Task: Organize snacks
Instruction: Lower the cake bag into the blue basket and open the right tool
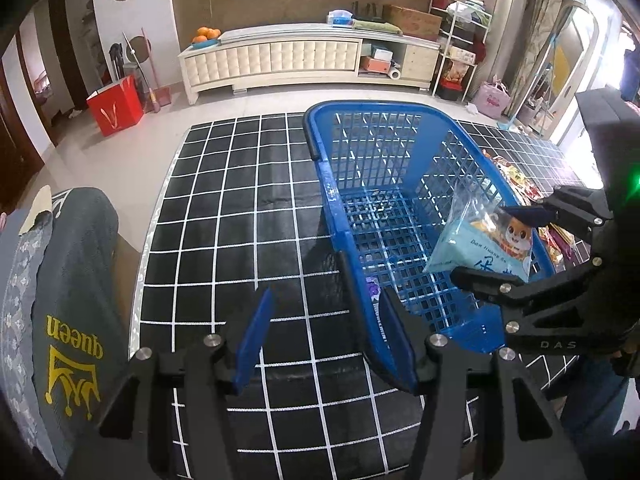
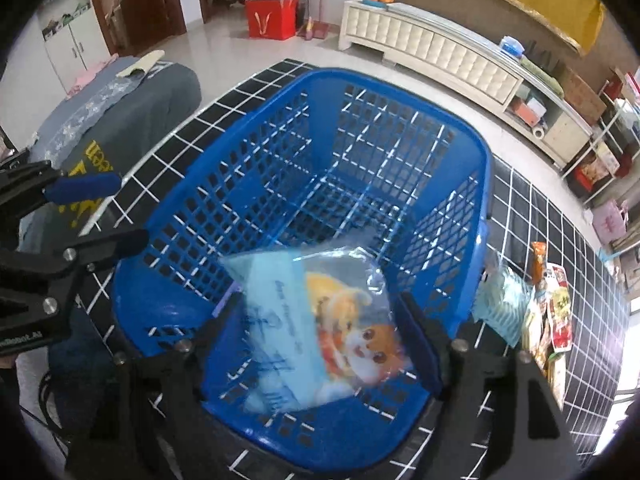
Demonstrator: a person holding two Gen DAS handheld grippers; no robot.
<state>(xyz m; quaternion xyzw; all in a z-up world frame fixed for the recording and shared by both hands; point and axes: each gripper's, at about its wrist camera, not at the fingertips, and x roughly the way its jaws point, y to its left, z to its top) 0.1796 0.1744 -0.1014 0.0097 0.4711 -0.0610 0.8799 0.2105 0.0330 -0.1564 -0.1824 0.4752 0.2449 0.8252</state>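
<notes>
A blue plastic basket [image 1: 400, 184] [image 2: 320, 152] stands on a black table with a white grid [image 1: 224, 220]. A light blue snack bag with a cartoon hamster [image 2: 320, 332] [image 1: 480, 240] hangs blurred over the basket's near end, between the fingers of my right gripper [image 2: 320, 334] [image 1: 502, 248]. The jaws stand wide and the pads do not press the bag. My left gripper [image 1: 326, 342] [image 2: 112, 212] is open at the basket's left rim, one finger on each side of the wall, and holds nothing. More snack packets [image 2: 552, 312] [image 1: 516, 184] lie on the table to the right of the basket.
A grey cushion printed "queen" [image 1: 68, 300] [image 2: 120, 120] lies beside the table's left edge. Across the tiled floor stand a long cream cabinet [image 1: 280, 60] with oranges on it and a red paper bag [image 1: 116, 110].
</notes>
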